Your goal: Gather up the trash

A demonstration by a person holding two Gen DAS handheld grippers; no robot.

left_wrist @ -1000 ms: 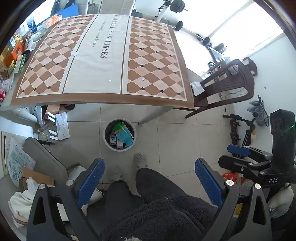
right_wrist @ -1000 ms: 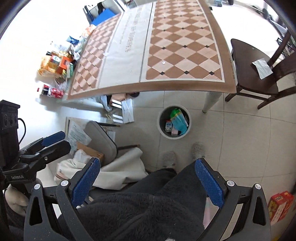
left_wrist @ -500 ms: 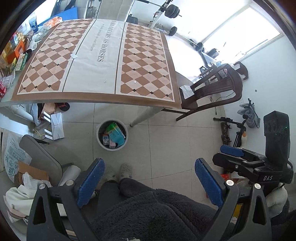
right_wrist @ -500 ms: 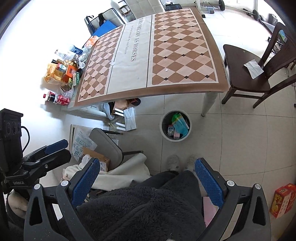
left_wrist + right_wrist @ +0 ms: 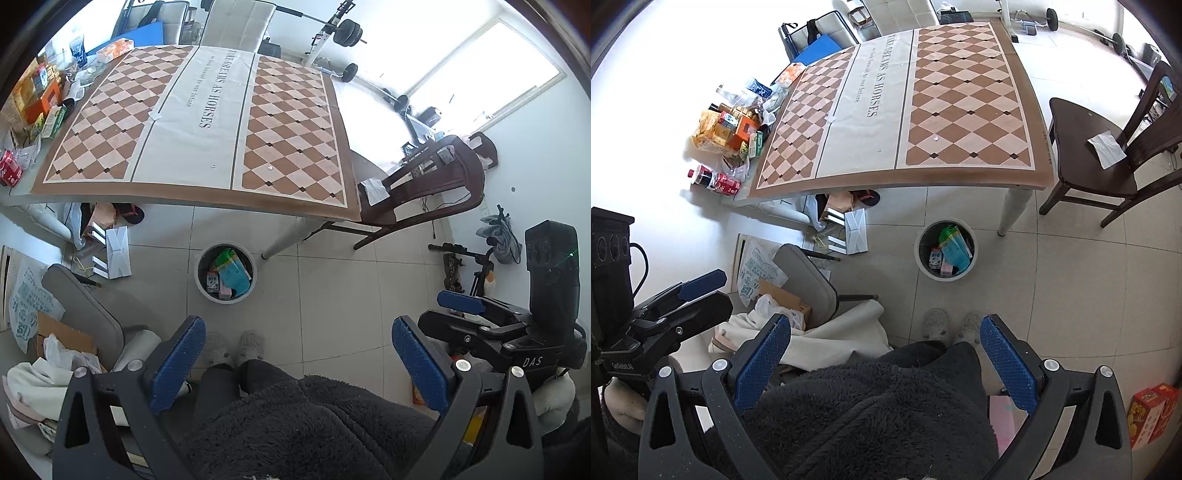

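Both views have pulled back and up over the last second, so the table shrinks, a sign collecting is finished or paused. The left gripper and right gripper gape wide, empty. The trash bin sits near the table leg, already holding cartons. Only the right view shows the snack pile whole.

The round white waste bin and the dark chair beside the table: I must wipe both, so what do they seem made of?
The round white waste bin looks like smooth matte plastic with a thin rim. The dark chair seems varnished wood, glossy on its seat. Neither is certain.
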